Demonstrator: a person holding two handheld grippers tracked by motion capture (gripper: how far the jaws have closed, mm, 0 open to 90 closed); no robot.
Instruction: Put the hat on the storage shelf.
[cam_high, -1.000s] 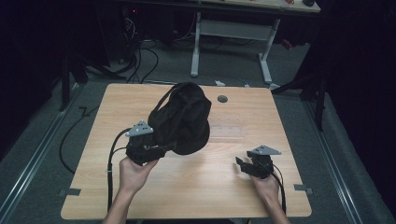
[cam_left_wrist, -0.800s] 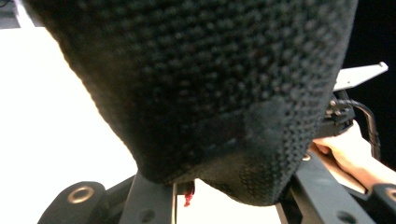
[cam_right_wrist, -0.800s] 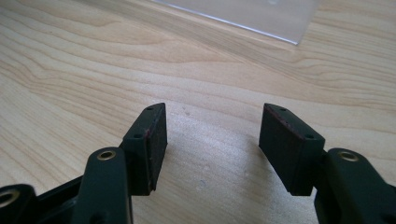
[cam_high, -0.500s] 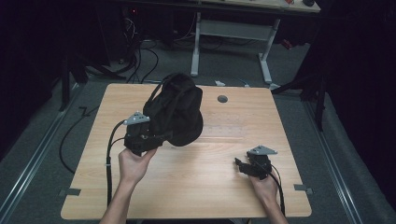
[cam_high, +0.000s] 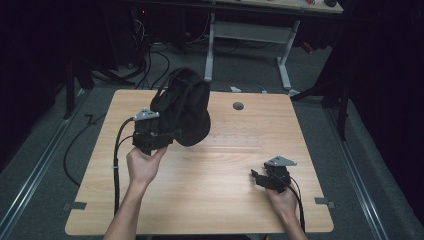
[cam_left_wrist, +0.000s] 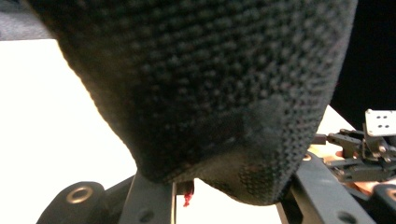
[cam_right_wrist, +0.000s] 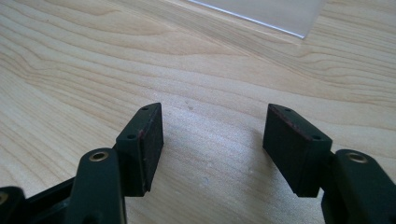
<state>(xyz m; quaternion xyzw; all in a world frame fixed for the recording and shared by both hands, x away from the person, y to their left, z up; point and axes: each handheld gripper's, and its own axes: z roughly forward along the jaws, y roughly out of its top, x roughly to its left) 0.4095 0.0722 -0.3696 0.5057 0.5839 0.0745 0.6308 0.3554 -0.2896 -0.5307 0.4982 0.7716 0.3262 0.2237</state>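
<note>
While aloft, plain black bag (cam_high: 182, 107)

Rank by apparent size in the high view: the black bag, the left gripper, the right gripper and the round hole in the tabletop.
1. black bag
2. and 3. left gripper and right gripper: look much alike, so unranked
4. round hole

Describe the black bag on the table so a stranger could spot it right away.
Start at the light wooden table and look to its far left part. There the black bag stands tall, held up by the left gripper. It is the one soft, bulky, knitted-looking thing; the right gripper, open near the table's near right corner, holds nothing.
</note>
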